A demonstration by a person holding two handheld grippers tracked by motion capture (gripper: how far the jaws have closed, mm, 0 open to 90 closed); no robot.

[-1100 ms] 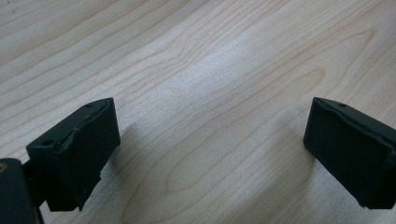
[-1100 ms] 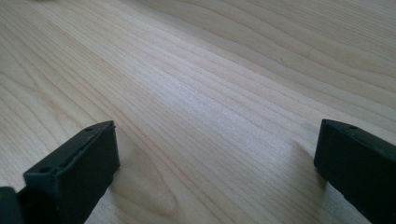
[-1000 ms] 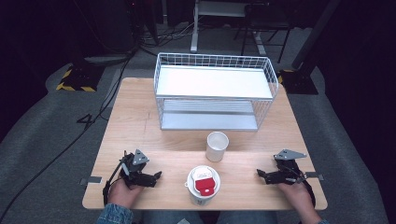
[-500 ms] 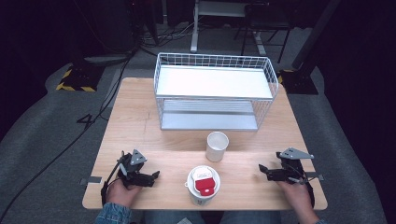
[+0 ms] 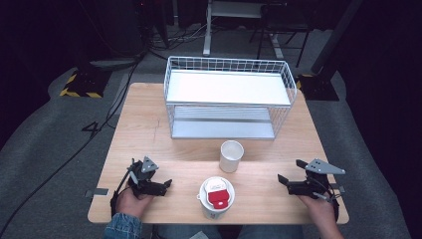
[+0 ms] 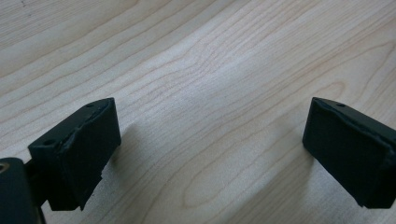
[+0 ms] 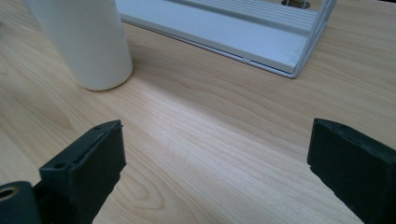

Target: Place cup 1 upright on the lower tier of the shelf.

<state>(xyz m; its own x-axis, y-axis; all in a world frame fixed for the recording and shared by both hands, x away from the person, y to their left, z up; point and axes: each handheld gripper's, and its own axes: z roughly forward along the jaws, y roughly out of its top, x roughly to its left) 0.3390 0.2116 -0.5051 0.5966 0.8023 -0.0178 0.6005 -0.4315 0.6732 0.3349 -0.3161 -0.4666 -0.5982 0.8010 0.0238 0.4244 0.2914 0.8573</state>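
Found the right tongs released, raised off the counter, with jaws just drawn in a little yet wide apart and nothing between them. Found the left tongs released too, low over bare wood. Saw the white cup standing upright, open mouth up, ahead and to the left of the right tongs, well clear of both pads. Judged the right hand the nearer one, already facing it. Placed the lidded cup, red-topped, nearer the left tongs by the near edge, and the wire rack beyond the white cup
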